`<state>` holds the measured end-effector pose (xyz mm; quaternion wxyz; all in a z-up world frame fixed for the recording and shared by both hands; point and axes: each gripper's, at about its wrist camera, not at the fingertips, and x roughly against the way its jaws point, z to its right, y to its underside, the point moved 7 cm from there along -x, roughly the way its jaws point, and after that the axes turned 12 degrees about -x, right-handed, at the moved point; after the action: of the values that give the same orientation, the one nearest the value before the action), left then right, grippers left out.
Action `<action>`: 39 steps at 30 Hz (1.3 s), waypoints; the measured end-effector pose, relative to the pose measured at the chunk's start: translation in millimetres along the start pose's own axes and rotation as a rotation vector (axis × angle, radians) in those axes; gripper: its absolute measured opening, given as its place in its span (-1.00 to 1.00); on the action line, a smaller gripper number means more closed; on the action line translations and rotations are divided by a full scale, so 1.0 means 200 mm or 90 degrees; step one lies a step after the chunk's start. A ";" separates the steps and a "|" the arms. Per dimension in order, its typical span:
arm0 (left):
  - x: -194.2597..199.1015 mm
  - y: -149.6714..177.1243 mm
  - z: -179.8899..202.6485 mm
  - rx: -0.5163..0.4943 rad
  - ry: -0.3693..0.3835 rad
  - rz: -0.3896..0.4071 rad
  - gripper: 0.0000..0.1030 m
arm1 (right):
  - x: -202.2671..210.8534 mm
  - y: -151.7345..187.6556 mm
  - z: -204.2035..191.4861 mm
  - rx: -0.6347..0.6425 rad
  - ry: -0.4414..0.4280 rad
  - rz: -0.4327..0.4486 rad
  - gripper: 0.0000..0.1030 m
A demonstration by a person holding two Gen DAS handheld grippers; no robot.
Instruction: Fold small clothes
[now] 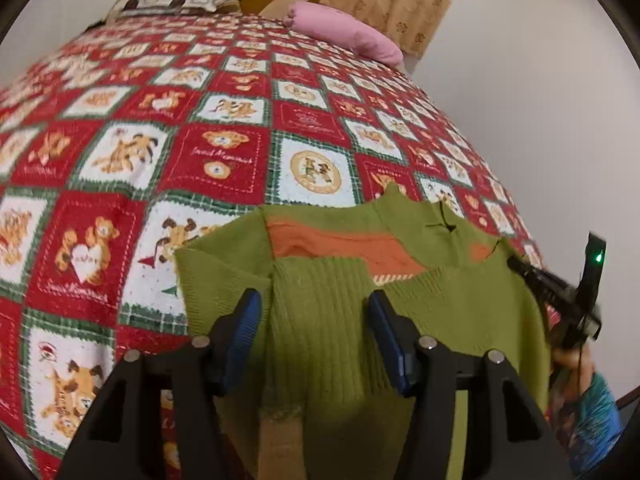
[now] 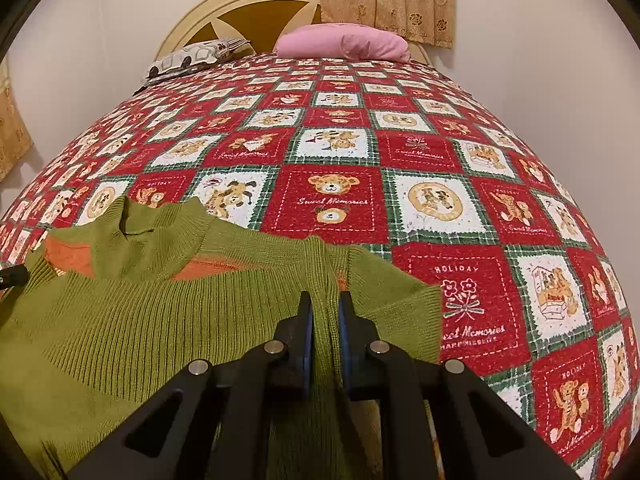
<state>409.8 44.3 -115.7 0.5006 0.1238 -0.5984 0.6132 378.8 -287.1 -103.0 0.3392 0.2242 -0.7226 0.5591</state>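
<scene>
From the left wrist camera, the green sweater (image 1: 320, 280) lies at the near edge of the bed, on the red quilt (image 1: 160, 140) with teddy bears. The left gripper (image 1: 314, 312) has its blue pads spread wide. A ribbed fold of the sweater sits between the pads, but they are not squeezing it. The sweater spreads from left to right in front of the tongs. That is its long way. The neck hole points away, toward the pink pillow (image 1: 348, 32) at the head of the bed. An orange stripe shows where the top layer is folded back. At the far right is the right gripper (image 1: 516, 262), touching the sweater's edge. It is blurry here, so I cannot tell from this view how it holds.

From the right wrist camera, the right gripper (image 2: 325, 308) is pinched tight on a bunched ridge of the green sweater (image 2: 160, 300). Most of the sweater lies to the left of these tongs, toward the other hand. Its neck points up the bed again. The right hand has the cloth, so I think it leads the next fold, likely across the long way to the left.
</scene>
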 end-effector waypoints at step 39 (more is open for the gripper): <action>-0.12 -0.23 -0.12 0.000 -0.184 0.011 -0.17 | 0.33 -0.07 0.31 -0.198 -0.056 0.075 -0.11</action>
<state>467.9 44.2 -111.5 0.4038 0.2056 -0.6651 0.5936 329.4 -347.0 -54.6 0.3046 0.1503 -0.8262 0.4494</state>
